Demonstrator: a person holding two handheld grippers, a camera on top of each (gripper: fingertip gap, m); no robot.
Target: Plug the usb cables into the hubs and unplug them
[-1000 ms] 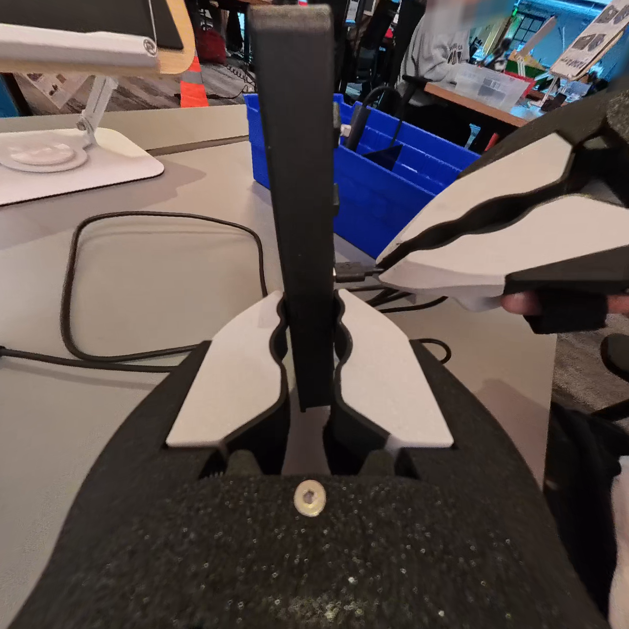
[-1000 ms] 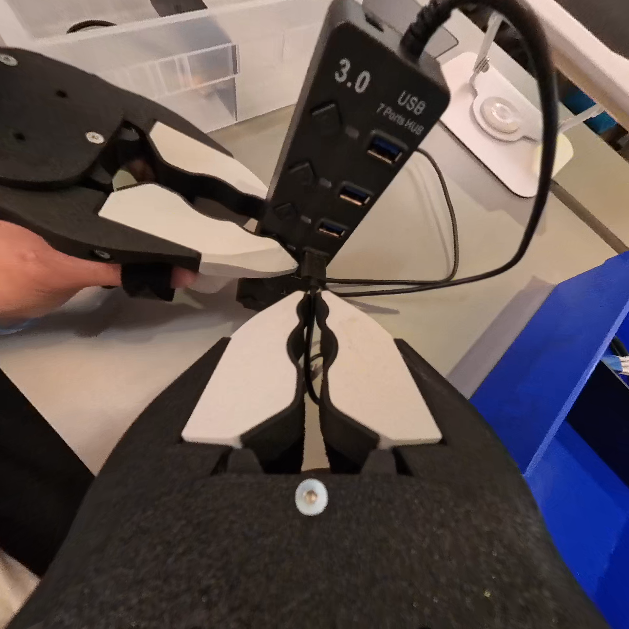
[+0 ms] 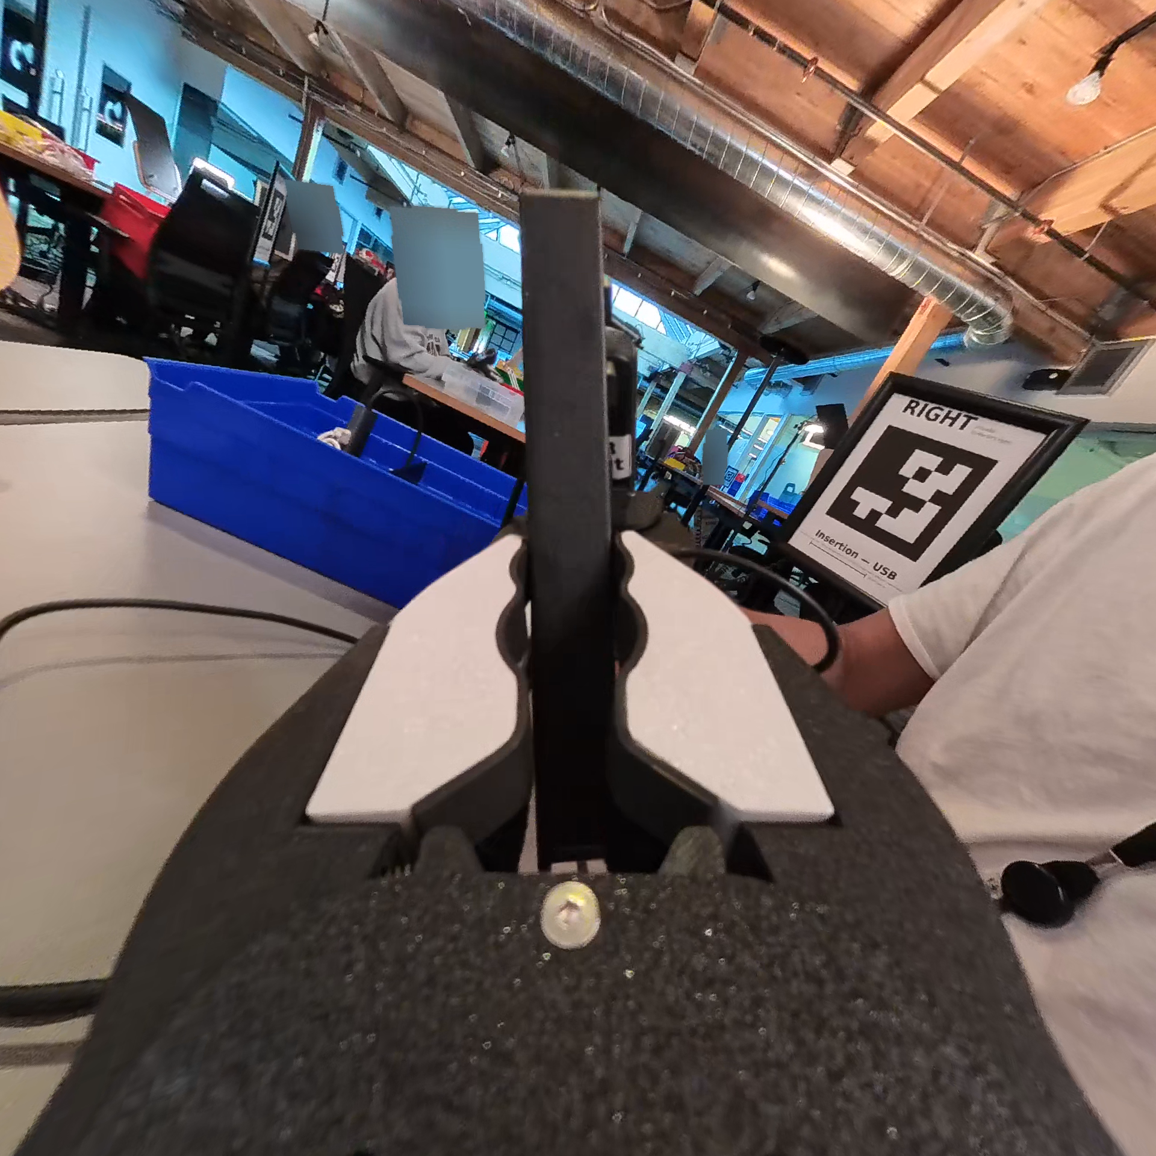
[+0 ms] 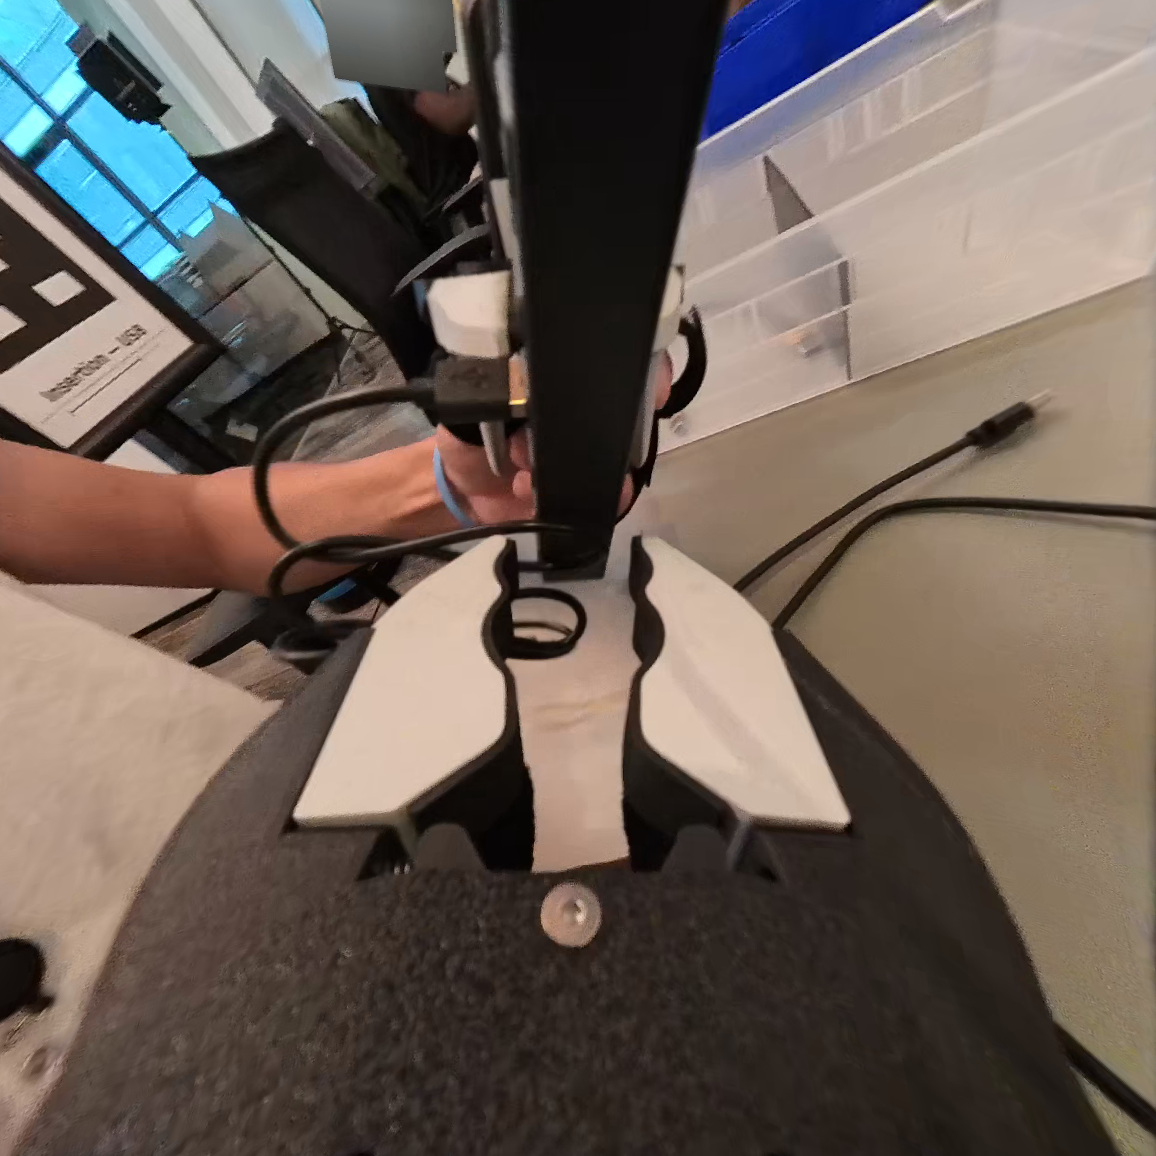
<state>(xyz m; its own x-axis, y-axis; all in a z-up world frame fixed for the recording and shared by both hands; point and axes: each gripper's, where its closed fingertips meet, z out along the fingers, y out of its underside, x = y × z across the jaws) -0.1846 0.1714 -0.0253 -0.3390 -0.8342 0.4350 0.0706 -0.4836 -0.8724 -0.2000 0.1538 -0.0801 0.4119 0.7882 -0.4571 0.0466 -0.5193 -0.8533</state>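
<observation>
Left gripper (image 3: 569, 563) — white fingers clamped on long black slab-shaped USB hub (image 3: 566, 400), held edge-on, upright, running toward 12 o'clock of left wrist view.

Right gripper (image 4: 572, 553) — fingers spread apart, nothing pinched; hub's lower end (image 4: 594, 313) sits just past fingertips at 12 o'clock, thin black cable loop (image 4: 532, 616) lying in the gap.

Black USB plug w/ metal tip (image 4: 475, 391) — seated in hub's side at 9 o'clock of hub, cable curling down-left past forearm (image 4: 250, 513).

Blue plastic bin (image 3: 300, 481) — on grey tabletop (image 3: 125, 719), 10 o'clock of left view.

Clear plastic divided organiser (image 4: 907, 219) — 2 o'clock of right view.

Loose black cable w/ small connector (image 4: 994, 425) — on table, 3 o'clock of right view, unplugged.

Framed black-and-white marker sign (image 3: 913, 494) — 3 o'clock of left view, behind white-sleeved arm (image 3: 1001, 657).
</observation>
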